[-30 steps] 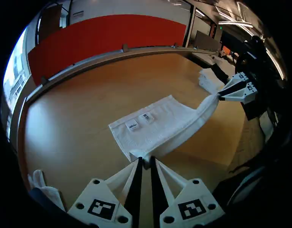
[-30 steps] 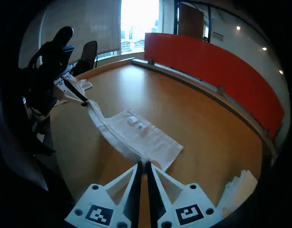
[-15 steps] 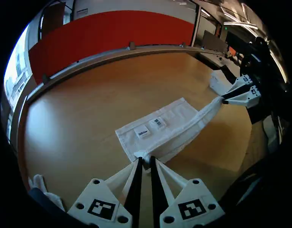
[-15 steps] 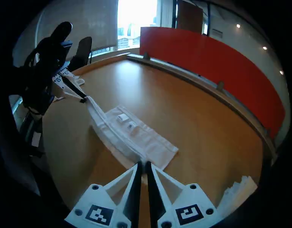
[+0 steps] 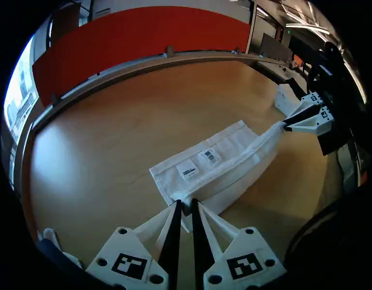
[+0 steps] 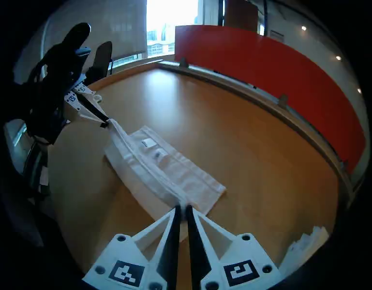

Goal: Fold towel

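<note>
**Left hand-held gripper** (image 5: 186,205): the fingers stand at a narrow gap, with the corner of the white towel (image 5: 219,159) pinched between the tips. The right gripper view shows the same tool farther off (image 6: 104,124), held by a dark-sleeved arm, its tips closed on the towel's end.

**Right hand-held gripper** (image 6: 182,209): the fingers are likewise nearly together, with towel fabric gripped between the tips. In the left gripper view it appears at the far end of the towel (image 5: 285,126), the tips clamped on the cloth.

**Towel** (image 6: 161,169): one long edge is strung between the two tools and lifted off the desk (image 5: 113,135) — a fold of cloth hangs below that edge. The remainder lies flat on the desk surface beyond it. Two small labels (image 5: 188,169) sit side by side on the flat part, facing up; they are also seen in the right gripper view (image 6: 148,142).

**Surroundings**: the desk (image 6: 244,145) is wooden and curved in outline. A red partition (image 5: 137,38) runs along its far edge — also seen in the right gripper view (image 6: 282,63). A stack of folded white cloth (image 6: 306,241) rests on the desk well apart from the towel, and white folded cloth (image 5: 285,99) lies just beyond the right tool. A dark chair (image 6: 103,60) stands by the window (image 6: 171,24).
</note>
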Action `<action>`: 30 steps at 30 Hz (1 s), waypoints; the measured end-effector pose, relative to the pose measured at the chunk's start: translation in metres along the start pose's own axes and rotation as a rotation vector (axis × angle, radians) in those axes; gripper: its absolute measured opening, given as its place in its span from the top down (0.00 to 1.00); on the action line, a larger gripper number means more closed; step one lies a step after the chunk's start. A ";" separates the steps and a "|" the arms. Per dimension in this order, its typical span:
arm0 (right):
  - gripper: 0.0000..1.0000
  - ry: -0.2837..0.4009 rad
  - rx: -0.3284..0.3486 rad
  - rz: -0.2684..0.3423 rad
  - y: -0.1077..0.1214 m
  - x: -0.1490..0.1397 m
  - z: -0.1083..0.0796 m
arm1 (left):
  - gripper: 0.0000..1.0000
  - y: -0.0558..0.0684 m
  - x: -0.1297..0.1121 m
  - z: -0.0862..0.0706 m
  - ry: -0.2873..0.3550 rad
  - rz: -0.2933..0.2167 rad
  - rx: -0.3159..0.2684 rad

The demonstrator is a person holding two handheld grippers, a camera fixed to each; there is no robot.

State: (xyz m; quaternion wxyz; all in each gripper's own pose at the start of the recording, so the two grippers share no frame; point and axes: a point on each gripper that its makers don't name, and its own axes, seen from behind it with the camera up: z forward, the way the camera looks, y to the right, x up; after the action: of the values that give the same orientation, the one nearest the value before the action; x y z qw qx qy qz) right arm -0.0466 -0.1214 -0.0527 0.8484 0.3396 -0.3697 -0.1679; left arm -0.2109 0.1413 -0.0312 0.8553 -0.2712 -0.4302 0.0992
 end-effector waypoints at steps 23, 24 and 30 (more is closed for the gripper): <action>0.90 -0.069 0.008 0.048 0.017 -0.021 0.043 | 0.85 -0.018 -0.017 0.053 -0.054 0.026 0.035; 0.90 -0.072 0.007 0.051 0.018 -0.022 0.045 | 0.85 -0.019 -0.018 0.055 -0.056 0.026 0.037; 0.89 -0.075 -0.016 0.060 0.024 -0.022 0.054 | 0.84 -0.023 -0.016 0.061 -0.056 0.028 0.043</action>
State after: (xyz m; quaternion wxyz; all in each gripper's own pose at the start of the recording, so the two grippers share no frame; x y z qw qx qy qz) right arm -0.1007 -0.1168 -0.0208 0.8412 0.3151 -0.4100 -0.1581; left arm -0.2704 0.1392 -0.0003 0.8470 -0.2560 -0.4481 0.1278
